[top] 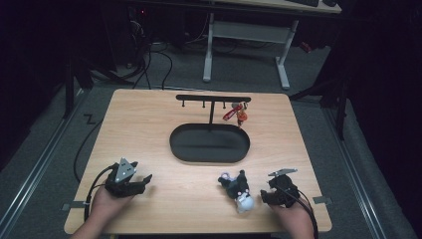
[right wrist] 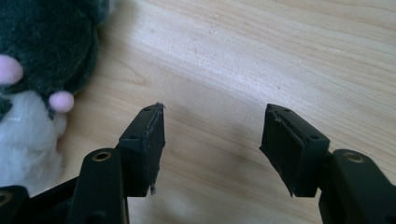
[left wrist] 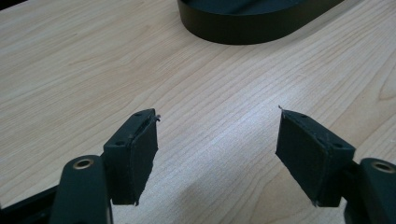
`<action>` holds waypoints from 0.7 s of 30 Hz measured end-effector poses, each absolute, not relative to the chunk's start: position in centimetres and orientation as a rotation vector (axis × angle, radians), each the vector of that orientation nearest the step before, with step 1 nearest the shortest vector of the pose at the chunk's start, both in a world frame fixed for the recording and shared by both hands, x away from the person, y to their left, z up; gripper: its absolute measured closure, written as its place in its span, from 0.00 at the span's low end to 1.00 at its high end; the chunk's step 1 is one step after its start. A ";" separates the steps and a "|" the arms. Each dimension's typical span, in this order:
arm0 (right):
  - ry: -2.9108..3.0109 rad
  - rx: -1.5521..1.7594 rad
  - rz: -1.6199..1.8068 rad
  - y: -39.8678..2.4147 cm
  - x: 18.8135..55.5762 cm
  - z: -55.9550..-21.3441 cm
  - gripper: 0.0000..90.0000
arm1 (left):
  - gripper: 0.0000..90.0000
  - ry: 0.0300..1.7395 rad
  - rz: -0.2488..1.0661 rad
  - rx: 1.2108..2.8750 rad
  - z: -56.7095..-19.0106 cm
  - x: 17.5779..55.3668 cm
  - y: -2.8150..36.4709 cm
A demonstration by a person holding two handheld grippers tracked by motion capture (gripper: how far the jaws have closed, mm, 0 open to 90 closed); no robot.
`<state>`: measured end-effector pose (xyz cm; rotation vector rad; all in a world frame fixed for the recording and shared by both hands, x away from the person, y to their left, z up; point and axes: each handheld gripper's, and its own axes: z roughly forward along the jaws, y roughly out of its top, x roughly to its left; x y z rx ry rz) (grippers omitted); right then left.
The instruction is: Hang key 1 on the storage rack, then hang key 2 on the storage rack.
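A small plush toy, dark green with a white part and pink spots, lies on the wooden table near the front edge. My right gripper rests just right of it, open, with bare wood between its pads. In the right gripper view the plush toy sits left of the left jaw, outside the gripper. My left gripper lies at the front left, open and holding nothing. In its own view the gripper faces bare table.
A black oval tray sits mid-table, its wall ahead of the left gripper. Behind it stands a black T-shaped hook rack with a red keychain hanging at its right end. A desk frame stands beyond the table.
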<state>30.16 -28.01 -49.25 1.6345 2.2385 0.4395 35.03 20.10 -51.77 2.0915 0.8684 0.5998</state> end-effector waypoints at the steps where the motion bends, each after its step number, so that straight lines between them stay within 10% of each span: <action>1: 2.252 1.628 0.415 -27.9 30.2 -49.1 0.44 | 0.33 0.866 0.600 2.093 -51.7 35.0 20.1; 21: 2.443 1.688 0.195 -26.7 32.2 -48.1 0.39 | 0.33 0.820 0.589 2.108 -51.8 35.0 19.5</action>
